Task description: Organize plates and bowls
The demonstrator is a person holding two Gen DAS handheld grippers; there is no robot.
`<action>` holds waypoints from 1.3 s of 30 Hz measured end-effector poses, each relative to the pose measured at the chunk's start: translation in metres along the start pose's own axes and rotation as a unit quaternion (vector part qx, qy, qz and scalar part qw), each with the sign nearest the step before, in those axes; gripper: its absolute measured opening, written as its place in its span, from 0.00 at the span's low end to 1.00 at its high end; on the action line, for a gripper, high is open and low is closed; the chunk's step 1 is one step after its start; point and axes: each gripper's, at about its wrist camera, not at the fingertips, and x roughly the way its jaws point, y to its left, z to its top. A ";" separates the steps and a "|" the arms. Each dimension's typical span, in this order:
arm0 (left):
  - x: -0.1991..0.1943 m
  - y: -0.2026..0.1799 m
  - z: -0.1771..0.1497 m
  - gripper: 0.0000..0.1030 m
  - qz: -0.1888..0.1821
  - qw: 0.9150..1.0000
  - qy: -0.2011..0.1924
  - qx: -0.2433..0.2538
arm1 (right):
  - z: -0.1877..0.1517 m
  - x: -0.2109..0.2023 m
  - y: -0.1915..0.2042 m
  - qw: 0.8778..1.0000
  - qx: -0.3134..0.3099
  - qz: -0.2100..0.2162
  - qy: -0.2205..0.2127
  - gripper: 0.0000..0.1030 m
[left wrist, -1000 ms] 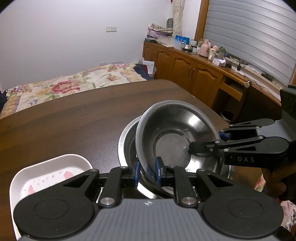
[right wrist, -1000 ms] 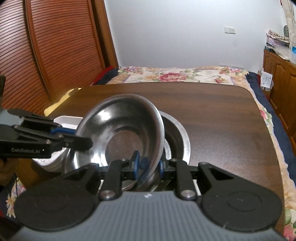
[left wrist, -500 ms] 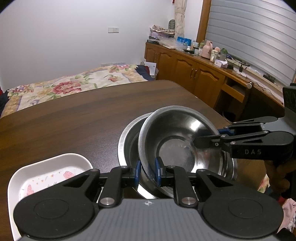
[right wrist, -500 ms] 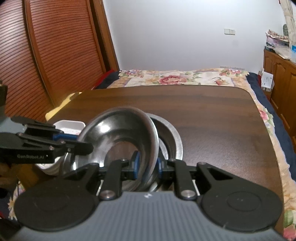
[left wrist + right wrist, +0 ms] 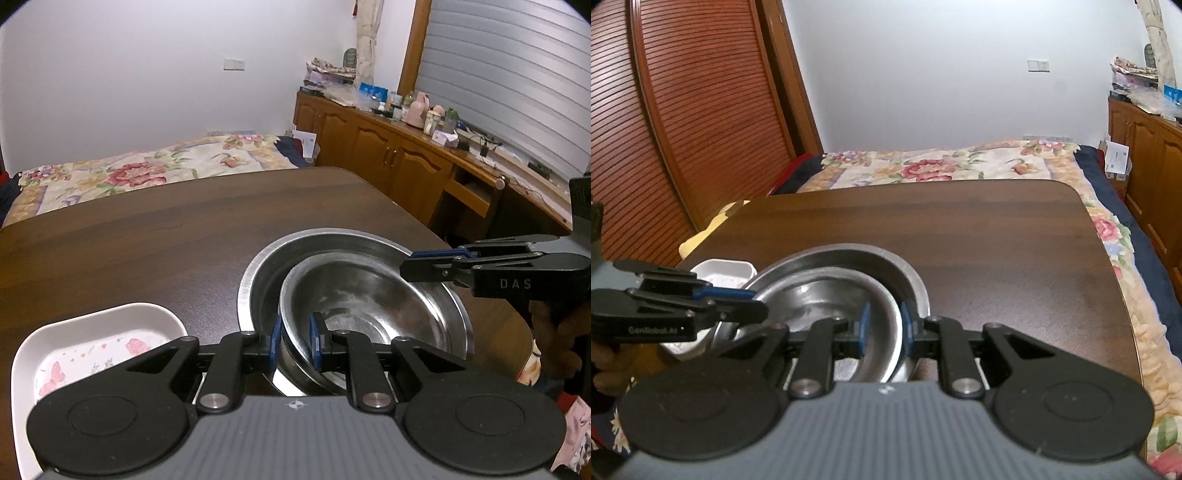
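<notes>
On the dark wooden table (image 5: 155,236), I see the smaller steel bowl (image 5: 373,306) sitting nested inside the larger steel bowl (image 5: 258,280). My left gripper (image 5: 294,343) straddles the smaller bowl's near rim with a gap showing (released, as far as I can tell), and my right gripper (image 5: 885,328) likewise brackets its rim loosely. Just beside the larger bowl sits a white floral dish (image 5: 92,343).

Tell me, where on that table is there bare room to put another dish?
Bare wood runs from the nested steel bowls back to the table edge by the bed, and to their right in the right wrist view. The near corner is crowded: bowls, white tray, both tools.
</notes>
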 end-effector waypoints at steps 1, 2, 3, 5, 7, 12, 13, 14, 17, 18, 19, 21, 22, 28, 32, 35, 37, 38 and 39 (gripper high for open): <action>-0.002 0.001 -0.001 0.17 0.000 1.000 -0.003 -0.003 | 0.000 -0.001 0.000 1.000 0.002 0.000 -0.002 0.19; -0.004 0.002 -0.002 0.18 -0.001 1.000 -0.007 -0.005 | 0.001 -0.001 -0.001 1.000 0.003 -0.001 -0.005 0.19; -0.006 0.002 -0.002 0.18 -0.001 1.000 -0.012 -0.006 | 0.002 -0.003 -0.001 1.000 0.004 -0.002 -0.009 0.19; -0.010 0.004 -0.002 0.26 0.001 1.000 -0.022 -0.010 | 0.002 -0.005 -0.002 1.000 0.005 -0.005 -0.017 0.19; -0.013 0.004 -0.001 0.34 0.001 0.999 -0.032 -0.012 | 0.002 -0.008 -0.002 1.000 0.005 -0.009 -0.027 0.19; -0.019 0.000 0.000 0.56 0.020 0.998 -0.065 -0.007 | 0.000 -0.013 -0.003 0.998 0.004 -0.023 -0.054 0.22; -0.021 0.000 0.000 0.62 0.023 0.997 -0.074 -0.009 | -0.001 -0.013 -0.003 0.998 0.004 -0.026 -0.061 0.24; -0.021 -0.002 0.002 0.67 0.026 0.996 -0.080 -0.010 | -0.001 -0.014 -0.004 0.997 0.006 -0.028 -0.066 0.28; -0.022 -0.003 -0.002 0.75 0.040 0.994 -0.100 -0.011 | -0.007 -0.013 -0.006 0.996 0.010 -0.033 -0.083 0.45; -0.021 -0.003 -0.003 0.75 0.044 0.994 -0.104 -0.011 | -0.010 -0.011 -0.006 0.996 0.009 -0.037 -0.086 0.45; -0.020 -0.004 -0.006 0.75 0.047 0.993 -0.109 -0.012 | -0.012 -0.010 -0.007 0.995 0.009 -0.041 -0.088 0.45; -0.017 -0.005 -0.010 0.75 0.052 0.992 -0.112 -0.011 | -0.016 -0.005 -0.009 0.995 0.012 -0.043 -0.090 0.45; -0.015 -0.006 -0.012 0.75 0.055 0.992 -0.112 -0.009 | -0.017 -0.003 -0.010 0.995 0.013 -0.042 -0.089 0.45; -0.006 -0.006 -0.023 0.68 0.064 0.993 -0.103 -0.010 | -0.026 0.011 -0.013 0.995 0.002 -0.048 -0.084 0.45; -0.004 -0.005 -0.025 0.60 0.069 0.993 -0.098 -0.021 | -0.028 0.011 -0.011 0.995 -0.003 -0.044 -0.086 0.45; -0.003 -0.006 -0.025 0.56 0.074 0.992 -0.096 -0.028 | -0.030 0.012 -0.009 0.995 0.002 -0.041 -0.090 0.45; -0.002 -0.008 -0.025 0.54 0.077 0.992 -0.094 -0.027 | -0.032 0.014 -0.010 0.995 0.009 -0.041 -0.087 0.45; -0.002 -0.009 -0.025 0.53 0.079 0.992 -0.094 -0.026 | -0.031 0.014 -0.009 0.995 0.008 -0.043 -0.089 0.45; -0.001 -0.010 -0.025 0.52 0.081 0.992 -0.093 -0.025 | -0.031 0.012 -0.009 0.995 0.006 -0.045 -0.093 0.45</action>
